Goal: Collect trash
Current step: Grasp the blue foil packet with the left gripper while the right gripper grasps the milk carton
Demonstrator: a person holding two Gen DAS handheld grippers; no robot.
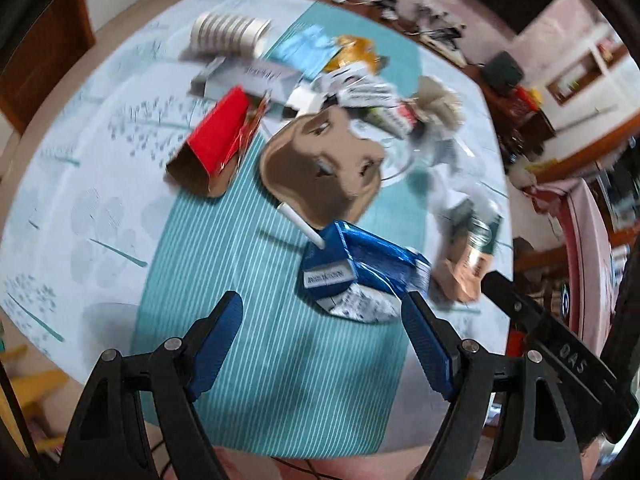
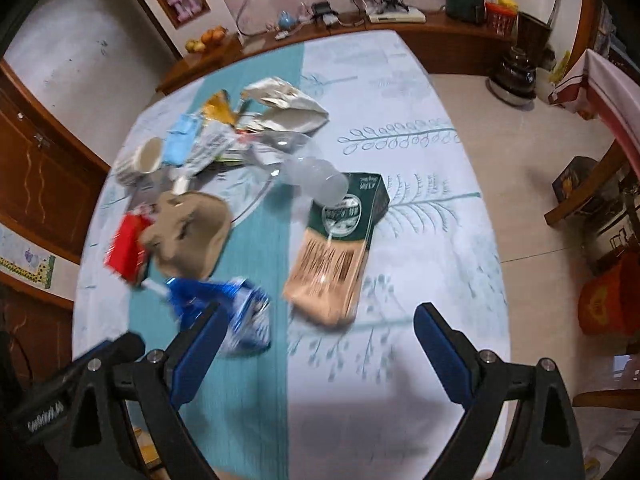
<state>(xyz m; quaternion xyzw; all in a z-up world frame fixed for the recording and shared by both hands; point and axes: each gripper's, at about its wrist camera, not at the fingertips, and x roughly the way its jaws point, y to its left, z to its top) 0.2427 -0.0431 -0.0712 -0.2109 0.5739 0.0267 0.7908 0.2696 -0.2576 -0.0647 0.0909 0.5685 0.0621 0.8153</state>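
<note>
With both the left gripper (image 1: 322, 312) and right gripper (image 2: 316, 324) apart and empty, the blue carton (image 1: 360, 268) beside them looks light and crushable, best held across its flat sides.

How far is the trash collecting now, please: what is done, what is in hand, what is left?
Nothing looks collected yet. The blue carton, red box, brown paper plate, green and tan carton and paper cup all lie on the table. Both the left gripper and right gripper are open and empty above it. No bin is in view; all the picking up is left.
</note>
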